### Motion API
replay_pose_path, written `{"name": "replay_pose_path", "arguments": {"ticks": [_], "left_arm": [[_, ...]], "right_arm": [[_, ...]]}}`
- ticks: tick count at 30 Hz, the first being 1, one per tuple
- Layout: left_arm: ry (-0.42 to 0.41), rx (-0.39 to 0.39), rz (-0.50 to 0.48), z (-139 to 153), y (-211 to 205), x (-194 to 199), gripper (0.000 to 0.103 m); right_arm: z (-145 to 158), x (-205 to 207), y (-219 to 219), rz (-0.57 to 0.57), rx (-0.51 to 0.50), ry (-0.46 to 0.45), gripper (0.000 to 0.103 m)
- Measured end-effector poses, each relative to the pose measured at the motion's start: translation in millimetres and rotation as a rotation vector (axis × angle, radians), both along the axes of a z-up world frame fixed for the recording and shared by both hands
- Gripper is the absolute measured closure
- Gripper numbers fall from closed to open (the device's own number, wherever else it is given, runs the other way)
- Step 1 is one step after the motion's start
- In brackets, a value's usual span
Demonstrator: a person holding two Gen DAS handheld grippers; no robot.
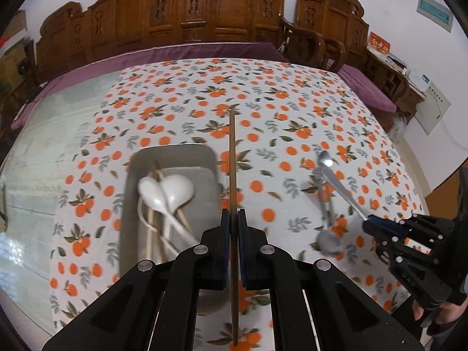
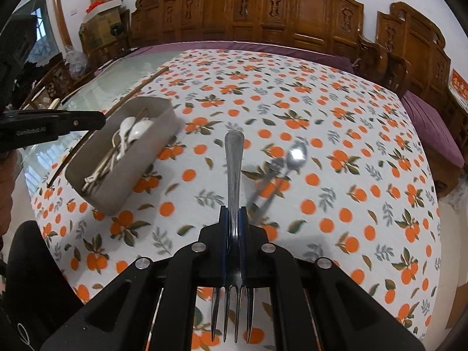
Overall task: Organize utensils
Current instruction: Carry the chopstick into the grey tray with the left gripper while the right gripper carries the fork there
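Observation:
My left gripper is shut on a brown chopstick that points straight away from me above the table. Just left of it and below sits a grey tray holding white spoons and pale chopsticks. My right gripper is shut on a metal fork, handle pointing away and tines toward the camera. In the right wrist view the tray lies to the left, with the left gripper and its chopstick beyond it. A metal spoon and a second metal utensil lie on the cloth, blurred.
An orange-patterned cloth covers the table, with bare glass on its left side. Carved wooden chairs and a purple cushion line the far edge. A person's hand holds the right gripper.

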State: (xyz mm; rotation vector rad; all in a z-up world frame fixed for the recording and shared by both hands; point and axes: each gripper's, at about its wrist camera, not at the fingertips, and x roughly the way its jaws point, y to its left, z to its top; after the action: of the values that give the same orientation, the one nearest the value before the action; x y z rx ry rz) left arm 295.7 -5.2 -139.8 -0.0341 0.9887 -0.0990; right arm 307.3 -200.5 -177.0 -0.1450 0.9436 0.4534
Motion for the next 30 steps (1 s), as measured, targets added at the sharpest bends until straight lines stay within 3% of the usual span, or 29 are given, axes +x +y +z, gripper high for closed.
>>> {"name": "replay_pose_path", "arguments": {"ticks": [9,18,24,30], "left_arm": [[0.065,0.028,0.017,-28.1,44.7,11.2,0.099],[0.127,0.038,-0.003,-56.7,58.5,24.1,0.099],[0.12,0.029,0.001,-63.2,64.6,27.4,0.098],[0.065,0.028,0.003,-51.7,75.2,17.1,0.082]], "right_arm": [[-2.6,6.6,33.6,0.04,0.002,0.012,0.095],[-3.5,12.1,51.6,0.061,0.003,0.021,0.095],[2.4,13.4,62.9,0.074,0.02,0.023,0.095],[10.3,12.5,83.7,0.1,0.028,0.013,0.095]]}}
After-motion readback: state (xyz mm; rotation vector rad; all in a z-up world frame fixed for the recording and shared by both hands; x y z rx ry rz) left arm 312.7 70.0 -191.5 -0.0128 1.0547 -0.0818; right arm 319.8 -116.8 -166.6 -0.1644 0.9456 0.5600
